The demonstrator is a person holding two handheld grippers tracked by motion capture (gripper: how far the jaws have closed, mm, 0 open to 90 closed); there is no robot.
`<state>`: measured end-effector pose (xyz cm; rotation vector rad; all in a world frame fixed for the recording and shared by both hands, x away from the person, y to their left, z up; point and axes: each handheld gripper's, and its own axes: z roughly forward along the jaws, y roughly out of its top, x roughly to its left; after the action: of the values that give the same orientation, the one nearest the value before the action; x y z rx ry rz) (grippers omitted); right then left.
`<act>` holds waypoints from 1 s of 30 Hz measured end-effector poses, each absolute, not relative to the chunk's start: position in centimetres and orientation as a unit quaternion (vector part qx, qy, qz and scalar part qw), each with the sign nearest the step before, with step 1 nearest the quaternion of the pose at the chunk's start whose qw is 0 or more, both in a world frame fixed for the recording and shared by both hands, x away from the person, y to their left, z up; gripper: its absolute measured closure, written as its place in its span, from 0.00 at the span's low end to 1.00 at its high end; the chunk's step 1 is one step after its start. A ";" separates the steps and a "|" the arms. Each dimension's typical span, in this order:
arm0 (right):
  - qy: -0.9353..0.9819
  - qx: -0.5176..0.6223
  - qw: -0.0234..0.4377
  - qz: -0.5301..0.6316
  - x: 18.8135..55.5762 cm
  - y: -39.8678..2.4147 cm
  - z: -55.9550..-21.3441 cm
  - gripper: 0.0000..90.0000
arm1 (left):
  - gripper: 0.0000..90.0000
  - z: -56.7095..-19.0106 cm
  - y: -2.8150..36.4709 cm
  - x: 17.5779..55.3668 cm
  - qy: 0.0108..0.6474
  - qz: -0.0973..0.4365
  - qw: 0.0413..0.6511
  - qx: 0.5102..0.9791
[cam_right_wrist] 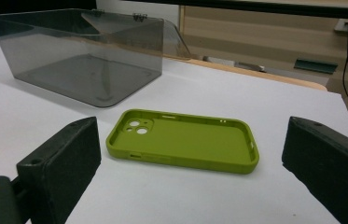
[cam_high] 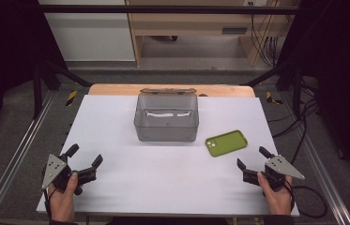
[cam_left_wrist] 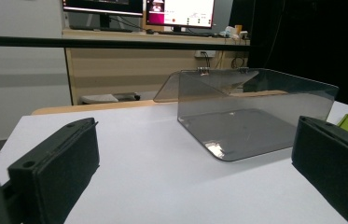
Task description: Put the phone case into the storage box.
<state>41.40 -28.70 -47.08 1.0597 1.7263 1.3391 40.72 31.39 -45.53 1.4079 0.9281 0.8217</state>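
While both tongs stand spread, green phone case (cam_right_wrist: 183, 143) just ahead of right tongs (cam_right_wrist: 190, 163), seemingly untouched

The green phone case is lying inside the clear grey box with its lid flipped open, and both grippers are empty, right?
Not quite. The green phone case lies on the white table, beside the clear grey box, not inside it; the high view shows this. The box's lid is flipped open, and the left gripper and right gripper are empty.

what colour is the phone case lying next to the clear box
Olive green all over, the phone case lies open side up; the right gripper view shows it best.
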 end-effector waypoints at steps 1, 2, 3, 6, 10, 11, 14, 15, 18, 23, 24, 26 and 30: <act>0.666 0.409 0.349 0.517 41.4 -28.7 -47.1 0.05 | 0.01 -45.5 31.4 40.7 0.399 0.353 0.591 0.605; 0.667 0.408 0.354 0.513 41.3 -28.7 -47.2 0.05 | 0.01 -45.5 31.4 40.7 0.401 0.353 0.592 0.604; 0.667 0.408 0.354 0.513 41.3 -28.7 -47.2 0.05 | 0.01 -45.5 31.4 40.7 0.403 0.356 0.590 0.602; 0.669 0.412 0.353 0.508 41.3 -28.8 -47.3 0.06 | 0.01 -45.5 31.1 40.7 0.402 0.355 0.587 0.606; 0.667 0.425 0.349 0.503 41.3 -28.7 -47.1 0.06 | 0.01 -45.6 30.7 40.6 0.398 0.355 0.583 0.613; 0.668 0.429 0.350 0.498 41.3 -28.6 -47.1 0.06 | 0.01 -45.6 30.7 40.6 0.398 0.355 0.583 0.613; 0.668 0.441 0.347 0.488 41.6 -28.3 -47.3 0.05 | 0.01 -45.8 30.5 40.7 0.395 0.352 0.580 0.619; 0.668 0.441 0.347 0.488 41.6 -28.3 -47.3 0.05 | 0.01 -45.8 30.5 40.7 0.395 0.352 0.580 0.619; 0.675 0.445 0.340 0.481 41.8 -27.9 -47.4 0.04 | 0.01 -45.8 30.3 40.8 0.395 0.351 0.578 0.622; 0.686 0.465 0.328 0.454 42.2 -26.7 -47.2 0.07 | 0.01 -45.9 30.2 40.7 0.403 0.354 0.567 0.625; 0.689 0.466 0.324 0.451 42.4 -26.3 -47.2 0.08 | 0.01 -45.9 30.2 40.7 0.405 0.354 0.565 0.625; 0.693 0.464 0.320 0.449 42.6 -26.0 -47.1 0.08 | 0.01 -45.9 30.3 40.8 0.407 0.354 0.568 0.622; 0.720 0.459 0.304 0.423 43.9 -24.4 -46.3 0.10 | 0.01 -46.0 30.1 40.9 0.407 0.350 0.566 0.626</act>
<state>43.94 -24.36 -46.25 1.2156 1.9066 1.1197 40.94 30.06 -45.96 1.4715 0.9559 0.8232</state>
